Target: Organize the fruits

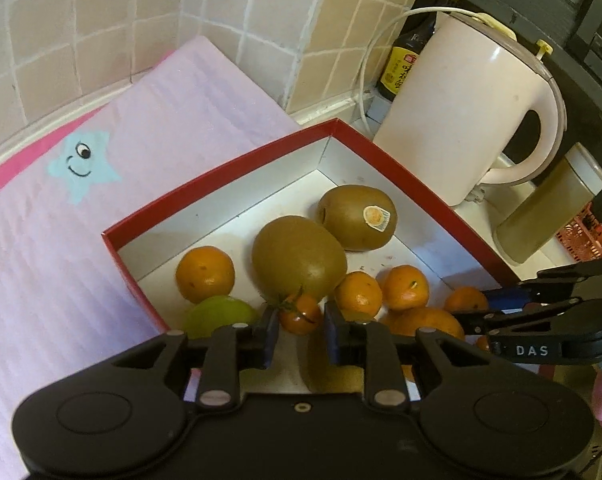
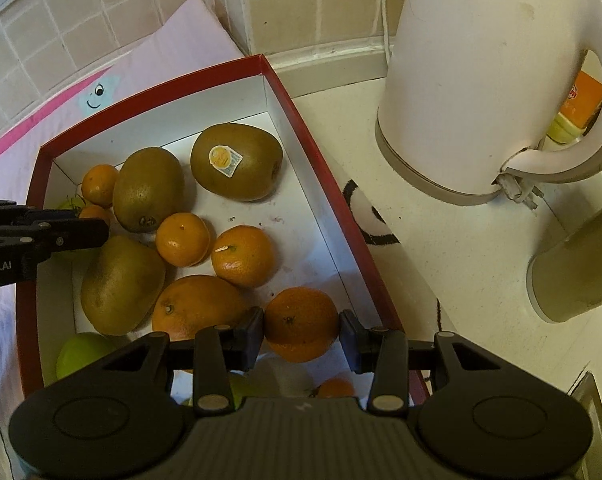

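A red box with a white inside [image 1: 401, 164] [image 2: 301, 120] holds kiwis [image 1: 357, 216] [image 2: 237, 162], several mandarins [image 1: 205, 274] [image 2: 243, 256] and green fruits [image 1: 221, 314] [image 2: 83, 350]. My left gripper [image 1: 301, 328] stands over the box's near side, its jaws close around a small orange tomato-like fruit with a green stem [image 1: 300, 314]. My right gripper [image 2: 302, 334] has its jaws on both sides of a mandarin [image 2: 301, 322] at the box's right side. The right gripper also shows in the left wrist view [image 1: 537, 328], and the left one in the right wrist view [image 2: 41, 240].
A pink mat with a blue star face [image 1: 83, 170] lies left of the box. A white electric kettle [image 1: 461, 120] [image 2: 489, 80], a dark sauce bottle [image 1: 409, 52] and an olive cup [image 1: 549, 216] [image 2: 581, 272] stand to the right. A tiled wall [image 1: 101, 32] is behind.
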Tool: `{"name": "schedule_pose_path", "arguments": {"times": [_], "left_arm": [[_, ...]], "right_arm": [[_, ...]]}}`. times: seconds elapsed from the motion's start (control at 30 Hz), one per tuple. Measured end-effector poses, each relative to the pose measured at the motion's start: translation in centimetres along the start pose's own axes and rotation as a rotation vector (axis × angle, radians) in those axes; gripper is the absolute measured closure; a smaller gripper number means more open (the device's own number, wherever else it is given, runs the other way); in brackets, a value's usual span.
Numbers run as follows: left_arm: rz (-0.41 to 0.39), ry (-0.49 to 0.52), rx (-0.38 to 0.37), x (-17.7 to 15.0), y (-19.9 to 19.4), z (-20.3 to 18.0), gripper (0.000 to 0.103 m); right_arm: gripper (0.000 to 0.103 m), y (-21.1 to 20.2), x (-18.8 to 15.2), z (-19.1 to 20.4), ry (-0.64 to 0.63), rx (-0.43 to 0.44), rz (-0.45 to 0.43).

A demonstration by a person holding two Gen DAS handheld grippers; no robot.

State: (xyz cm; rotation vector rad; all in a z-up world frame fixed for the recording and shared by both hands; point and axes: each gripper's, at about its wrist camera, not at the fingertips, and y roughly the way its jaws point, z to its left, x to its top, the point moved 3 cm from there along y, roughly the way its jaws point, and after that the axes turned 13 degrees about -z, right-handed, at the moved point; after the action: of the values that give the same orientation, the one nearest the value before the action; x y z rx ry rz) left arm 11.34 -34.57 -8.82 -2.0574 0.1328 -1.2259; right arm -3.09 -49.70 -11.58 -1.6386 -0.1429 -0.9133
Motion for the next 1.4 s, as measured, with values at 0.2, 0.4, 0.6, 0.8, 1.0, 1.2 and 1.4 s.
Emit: {"name": "schedule_pose_path", "arguments": {"times": [0.2, 0.4, 0.6, 0.8, 1.0, 1.2, 1.4], "left_arm": [[0.003, -0.012, -0.021, -0.1, -0.4, -0.2, 0.051], [-0.013, 0.020, 0.002, -0.5, -1.5, -1.0, 0.038], [-0.047, 0.028, 0.045, -0.7, -3.5, -1.3, 0.032], [-0.146, 0.007, 0.131, 0.0, -8.1, -1.0, 0.023], [-0.248, -0.013, 0.212, 0.5, -13.8, -0.6, 0.023], [-0.329, 0.046, 0.264, -0.5, -19.4, -1.6, 0.022], [-0.352, 0.054, 0.330, -3.9, -22.7, -2.2, 0.021]], "right_arm": [[0.054, -0.6, -0.2, -0.5, 0.015, 0.000, -0.009], [0.044, -2.8, 0.4, -0.9, 0.015, 0.012, -0.061], [0.038, -4.7, 0.9, -1.0, 0.024, 0.025, -0.107], [0.025, -8.1, 1.9, -0.2, 0.021, 0.007, -0.204], [0.020, -13.6, 2.2, 1.6, 0.031, -0.020, -0.337], [0.008, -18.1, 0.1, 3.8, 0.127, -0.072, -0.432], [0.006, -18.2, -3.1, 9.5, 0.170, -0.088, -0.442]]}}
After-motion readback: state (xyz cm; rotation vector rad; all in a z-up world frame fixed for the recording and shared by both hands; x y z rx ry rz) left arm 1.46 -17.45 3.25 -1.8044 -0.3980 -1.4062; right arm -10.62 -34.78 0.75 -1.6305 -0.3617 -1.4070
